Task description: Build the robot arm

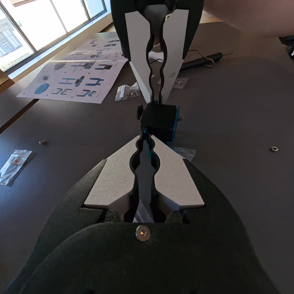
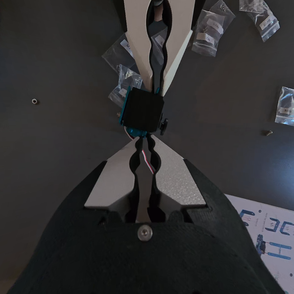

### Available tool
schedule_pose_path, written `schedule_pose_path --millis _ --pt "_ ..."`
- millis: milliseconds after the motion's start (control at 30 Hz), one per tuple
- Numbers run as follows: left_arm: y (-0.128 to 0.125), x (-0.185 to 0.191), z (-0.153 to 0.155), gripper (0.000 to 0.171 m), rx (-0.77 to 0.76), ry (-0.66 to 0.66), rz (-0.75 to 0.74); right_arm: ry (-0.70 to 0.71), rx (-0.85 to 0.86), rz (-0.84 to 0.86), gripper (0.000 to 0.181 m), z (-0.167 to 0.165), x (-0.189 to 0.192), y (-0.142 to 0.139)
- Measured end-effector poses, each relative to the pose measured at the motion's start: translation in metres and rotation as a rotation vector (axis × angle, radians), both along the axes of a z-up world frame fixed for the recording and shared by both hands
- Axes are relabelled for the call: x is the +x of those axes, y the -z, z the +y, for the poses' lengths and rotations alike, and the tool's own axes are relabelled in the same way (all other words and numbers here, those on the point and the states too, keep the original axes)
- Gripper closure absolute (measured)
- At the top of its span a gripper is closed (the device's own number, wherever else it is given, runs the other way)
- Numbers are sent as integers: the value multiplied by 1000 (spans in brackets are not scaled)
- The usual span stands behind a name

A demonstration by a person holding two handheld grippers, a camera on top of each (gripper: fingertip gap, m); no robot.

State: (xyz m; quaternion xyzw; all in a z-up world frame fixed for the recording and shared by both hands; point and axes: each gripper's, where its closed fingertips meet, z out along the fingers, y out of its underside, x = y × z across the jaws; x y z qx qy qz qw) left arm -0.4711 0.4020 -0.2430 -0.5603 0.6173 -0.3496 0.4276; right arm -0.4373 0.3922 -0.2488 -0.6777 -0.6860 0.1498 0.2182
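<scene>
We see a black servo block (image 1: 156,120) in a blue bracket (image 1: 175,125), held above the dark counter (image 1: 230,111), pinched at its near and far ends.

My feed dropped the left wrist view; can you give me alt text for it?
Two tools meet tip to tip over a dark table, both shut on a small black block with blue brackets: the left tool from below, the right tool from above. An open instruction booklet, small bags of screws, a loose screw and a nut lie around.
</scene>
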Motion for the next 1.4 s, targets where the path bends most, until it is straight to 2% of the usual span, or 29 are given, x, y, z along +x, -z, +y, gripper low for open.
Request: schedule_pose_path --millis 233,367,533,667,767,833,900,967,1000,1100,1200,1300,1400 --pt "-10 5 -14 167 46 51 -69 9 -38 -13 176 2 4 6" --pt "-8 3 -10 167 11 27 -53 9 -27 -20 176 2 2 6" --pt "-9 3 -12 168 52 28 -58 26 -36 6 174 3 1 6" --pt "-9 2 -13 168 63 36 -63 31 -46 16 162 5 6 3" --pt "-9 2 -14 168 62 44 -64 39 -118 41 152 10 14 -12" --pt "-9 2 -15 168 73 50 -68 66 -152 118 151 30 12 -28" --pt "-9 1 -15 168 84 48 -68 195 -157 164 153 75 9 -34" --pt "-10 1 -16 168 93 52 -70 354 -201 106 161 123 11 -20" --pt "-10 1 -16 168 97 54 -71 355 -185 55 164 141 12 -10" --pt "-10 1 -17 168 112 56 -74 180 -11 8 167 176 1 4" --pt "-9 1 -17 168 111 55 -71 6 168 -196 168 193 0 13" --pt "-9 2 -17 168 112 58 -66 -119 165 -329 166 193 -8 20" --pt "-8 2 -17 168 115 60 -59 -114 92 -399 161 201 -9 31"
